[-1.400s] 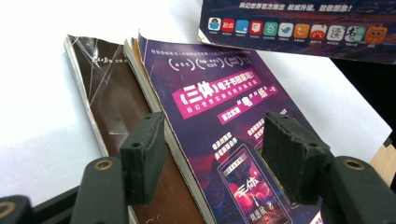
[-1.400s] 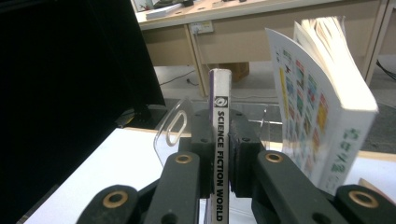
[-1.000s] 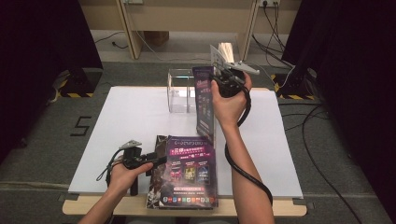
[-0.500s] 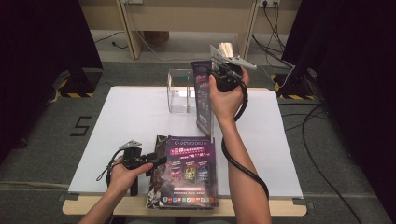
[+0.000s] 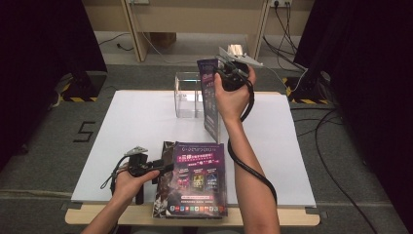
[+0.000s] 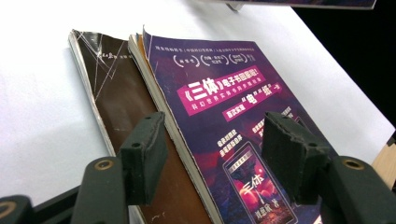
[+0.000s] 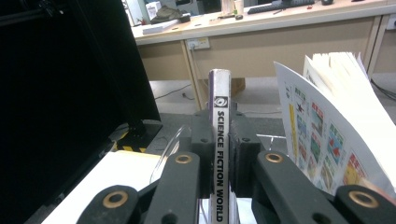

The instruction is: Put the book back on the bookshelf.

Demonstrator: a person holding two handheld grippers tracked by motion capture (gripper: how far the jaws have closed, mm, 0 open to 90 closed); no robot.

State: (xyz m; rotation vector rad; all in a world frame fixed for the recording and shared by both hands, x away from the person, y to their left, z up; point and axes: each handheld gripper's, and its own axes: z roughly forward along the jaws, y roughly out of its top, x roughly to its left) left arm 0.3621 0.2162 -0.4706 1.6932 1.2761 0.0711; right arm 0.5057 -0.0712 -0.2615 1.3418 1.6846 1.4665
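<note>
The right gripper [image 5: 225, 78] pinches a thin, floppy magazine [image 5: 210, 97] by its spine, upright beside the clear box [image 5: 187, 95], while the left gripper [image 6: 212, 154] rests open-jawed on the stacked magazines [image 5: 195, 180].

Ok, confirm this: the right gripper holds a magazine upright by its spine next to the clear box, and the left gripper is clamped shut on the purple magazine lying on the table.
Not quite. The left gripper is open: in the left gripper view its jaws stand apart over the purple magazine, clamping nothing. The right gripper does hold an upright magazine by its spine beside the clear box.
</note>
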